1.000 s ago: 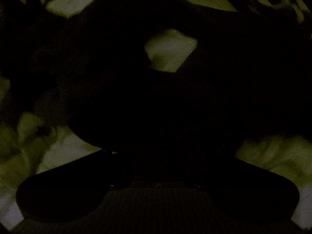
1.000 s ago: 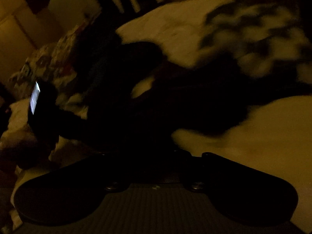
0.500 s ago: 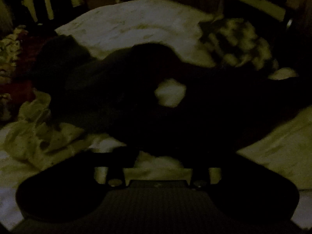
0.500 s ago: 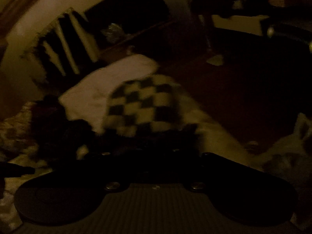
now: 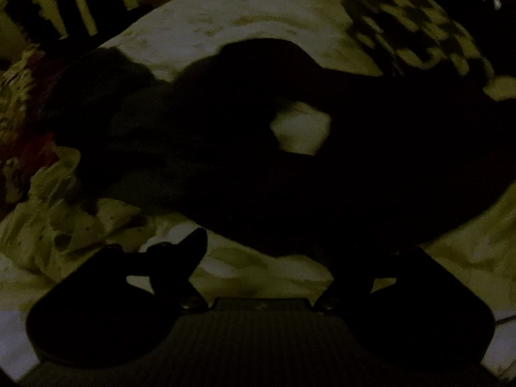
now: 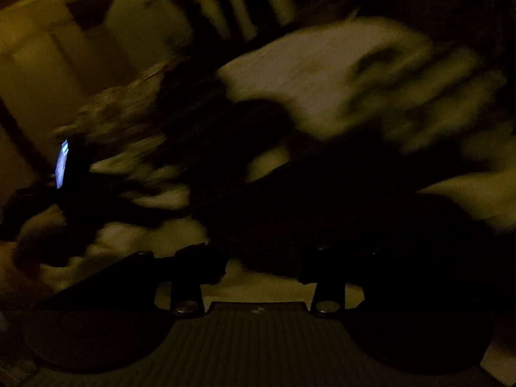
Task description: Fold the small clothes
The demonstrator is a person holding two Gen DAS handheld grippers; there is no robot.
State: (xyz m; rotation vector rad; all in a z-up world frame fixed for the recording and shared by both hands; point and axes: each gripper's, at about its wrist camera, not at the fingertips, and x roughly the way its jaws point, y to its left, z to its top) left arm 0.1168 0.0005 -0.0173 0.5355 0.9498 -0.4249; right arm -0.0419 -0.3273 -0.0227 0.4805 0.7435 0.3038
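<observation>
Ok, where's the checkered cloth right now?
In the left wrist view the checkered cloth lies at the upper right on the pale bedsheet, just beyond the dark garment spread across the middle.

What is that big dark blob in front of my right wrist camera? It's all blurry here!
Observer: The left wrist view is sharper. It's a dark garment spread on the pale sheet, with a gap in its middle where the sheet shows through.
Operator: Is the left tool holding it?
Observer: No. The left tool has just been opening. Its fingers stand wide apart and pinch nothing, and the garment's near edge lies just ahead of them.
Operator: Are there other clothes?
Observer: Yes, a pale crumpled cloth lies by the garment's left edge.
</observation>
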